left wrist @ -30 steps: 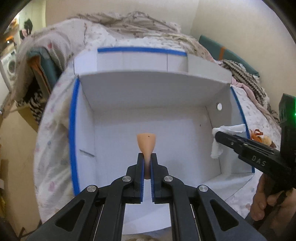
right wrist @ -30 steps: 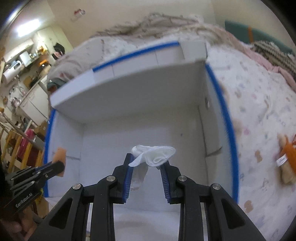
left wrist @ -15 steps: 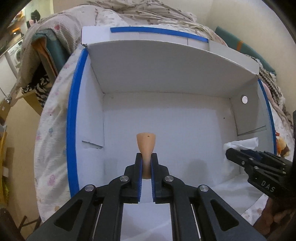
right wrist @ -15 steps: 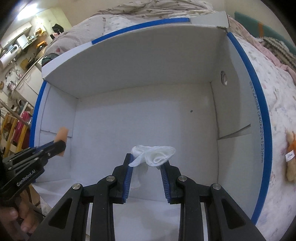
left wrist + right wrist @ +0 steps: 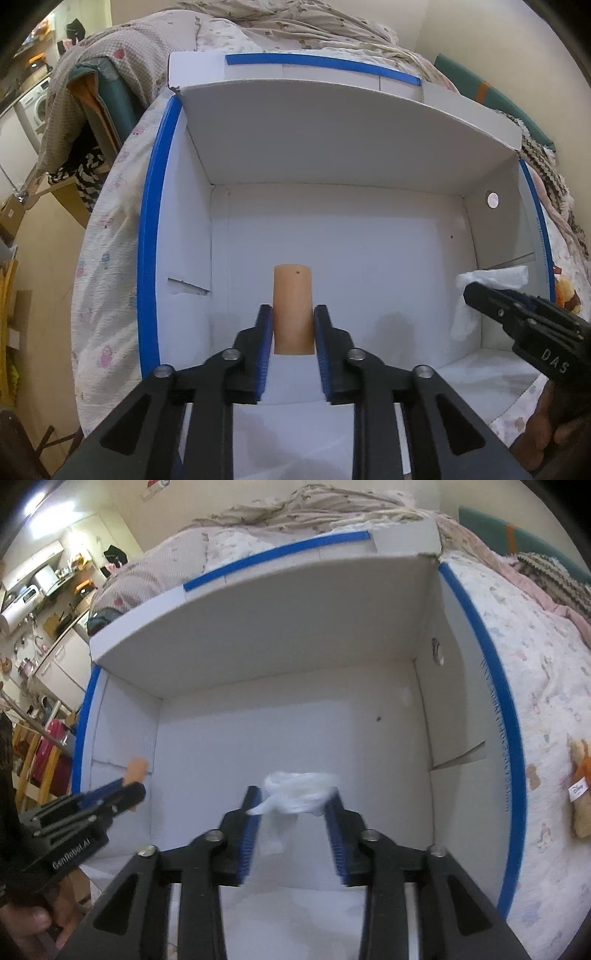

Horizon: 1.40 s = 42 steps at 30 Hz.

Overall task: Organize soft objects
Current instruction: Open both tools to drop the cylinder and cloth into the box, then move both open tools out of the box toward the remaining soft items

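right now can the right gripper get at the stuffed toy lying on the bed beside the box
Probably not yet: the right gripper has white cloth between its fingers inside the box; the stuffed toy lies beyond the box wall.
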Motion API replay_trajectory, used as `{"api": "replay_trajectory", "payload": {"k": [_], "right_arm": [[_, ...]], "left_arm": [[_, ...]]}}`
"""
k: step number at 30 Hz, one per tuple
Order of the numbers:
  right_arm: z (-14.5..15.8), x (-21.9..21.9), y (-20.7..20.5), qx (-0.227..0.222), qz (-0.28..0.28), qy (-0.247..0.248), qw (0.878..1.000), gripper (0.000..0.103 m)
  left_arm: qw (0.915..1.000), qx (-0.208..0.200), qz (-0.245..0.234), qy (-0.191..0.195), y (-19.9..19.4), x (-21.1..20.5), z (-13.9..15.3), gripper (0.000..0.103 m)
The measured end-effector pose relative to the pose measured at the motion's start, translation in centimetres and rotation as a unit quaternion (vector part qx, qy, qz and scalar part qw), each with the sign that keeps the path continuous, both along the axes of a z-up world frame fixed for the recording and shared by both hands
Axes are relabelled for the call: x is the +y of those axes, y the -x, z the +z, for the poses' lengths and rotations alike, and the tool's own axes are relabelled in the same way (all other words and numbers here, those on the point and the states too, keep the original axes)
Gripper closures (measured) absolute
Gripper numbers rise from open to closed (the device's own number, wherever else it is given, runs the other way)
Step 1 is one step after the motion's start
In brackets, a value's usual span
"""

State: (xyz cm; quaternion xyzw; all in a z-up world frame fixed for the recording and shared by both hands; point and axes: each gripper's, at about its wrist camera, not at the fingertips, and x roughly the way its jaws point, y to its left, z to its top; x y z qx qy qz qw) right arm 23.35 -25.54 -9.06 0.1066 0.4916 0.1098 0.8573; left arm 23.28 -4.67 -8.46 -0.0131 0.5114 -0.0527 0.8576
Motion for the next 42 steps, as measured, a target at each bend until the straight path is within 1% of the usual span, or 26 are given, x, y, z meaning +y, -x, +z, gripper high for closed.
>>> {"api": "replay_trajectory", "payload": {"k": [1, 2, 3, 4, 5, 6, 7, 8, 10, 12, 13, 15, 18, 21, 23, 26, 28, 30, 35, 39, 42], "right_arm": [[0.2, -0.1, 0.1, -0.004, -0.001, -0.009, 1.0, 0.037], [0.5, -0.3, 0.1, -0.007, -0.004, -0.017, 1.0, 0.033], [0.7, -0.3, 0.2, -0.011, -0.007, -0.022, 1.0, 0.032], [0.9, -0.4, 0.2, -0.016, -0.008, -0.025, 1.0, 0.028], [1.1, -0.3, 0.2, -0.018, -0.006, -0.029, 0.999, 0.026], [1.2, -0.3, 0.2, -0.02, -0.005, -0.034, 0.999, 0.021], [1.3, -0.4, 0.2, -0.022, -0.008, -0.038, 0.999, 0.016], [1.3, -0.5, 0.3, -0.024, -0.009, -0.041, 0.999, 0.015], [1.6, -0.5, 0.4, -0.031, -0.008, -0.042, 0.999, 0.014], [1.9, -0.6, 0.6, -0.042, -0.011, -0.039, 0.998, 0.013], [2.1, -0.7, 0.6, -0.047, -0.013, -0.043, 0.998, 0.007], [2.5, -1.0, 0.6, -0.062, -0.02, -0.055, 0.996, 0.0], [3.2, -1.4, 1.0, -0.091, -0.03, -0.067, 0.993, 0.0], [3.5, -1.2, 1.0, -0.101, -0.032, -0.053, 0.993, 0.0], [3.9, -1.1, 1.2, -0.116, -0.036, -0.045, 0.992, 0.0], [4.4, -1.1, 1.7, -0.144, -0.049, -0.027, 0.988, 0.0], [4.5, -1.2, 1.7, -0.142, -0.046, -0.029, 0.988, 0.0], [4.5, -1.4, 1.8, -0.136, -0.049, -0.03, 0.989, 0.0], [4.9, -1.6, 2.9, -0.135, -0.056, -0.002, 0.989, 0.0], [5.2, -1.6, 4.2, -0.132, -0.045, 0.003, 0.99, 0.0], [5.4, -1.5, 5.1, -0.13, -0.032, 0.007, 0.991, 0.0]], "left_arm": [[1.0, 0.0, -0.001, 0.001, 0.0, 0.0, 0.0, 0.082], [1.0, 0.002, 0.0, 0.004, 0.1, -0.1, 0.1, 0.081], [1.0, 0.004, 0.001, 0.008, 0.2, 0.0, 0.2, 0.076], [0.9999, 0.003, 0.0, 0.011, 0.2, -0.1, 0.3, 0.066], [0.9999, 0.001, -0.002, 0.011, 0.3, -0.1, 0.4, 0.061], [1.0, -0.003, -0.002, 0.009, 0.4, -0.1, 0.6, 0.051], [0.9999, -0.008, -0.002, 0.006, 0.5, -0.2, 0.9, 0.048], [0.9999, -0.012, -0.003, 0.007, 0.5, -0.3, 1.1, 0.048], [0.9995, -0.023, -0.007, 0.02, 0.7, -0.2, 1.6, 0.048], [0.9992, -0.03, -0.009, 0.022, 0.8, -0.3, 2.1, 0.048], [0.9992, -0.035, -0.009, 0.018, 0.9, -0.4, 2.2, 0.048], [0.9988, -0.045, -0.008, 0.015, 1.1, -0.4, 2.6, 0.047], [0.9983, -0.059, -0.003, 0.002, 1.3, -0.6, 3.1, 0.044], [0.9977, -0.068, -0.006, -0.001, 1.6, -0.7, 3.5, 0.042], [0.9969, -0.076, 0.0, -0.02, 1.8, -0.8, 3.7, 0.042], [0.9965, -0.082, 0.0, -0.017, 2.1, -0.8, 4.1, 0.04], [0.9961, -0.086, 0.002, -0.017, 2.3, -0.7, 4.3, 0.04], [0.9956, -0.089, 0.01, -0.027, 2.5, -0.5, 4.3, 0.04], [0.9938, -0.104, 0.014, -0.036, 3.5, -0.1, 5.3, 0.04], [0.994, -0.105, 0.012, -0.03, 4.4, 0.4, 5.9, 0.04], [0.9943, -0.102, 0.019, -0.023, 5.1, 1.2, 6.3, 0.04]]}}
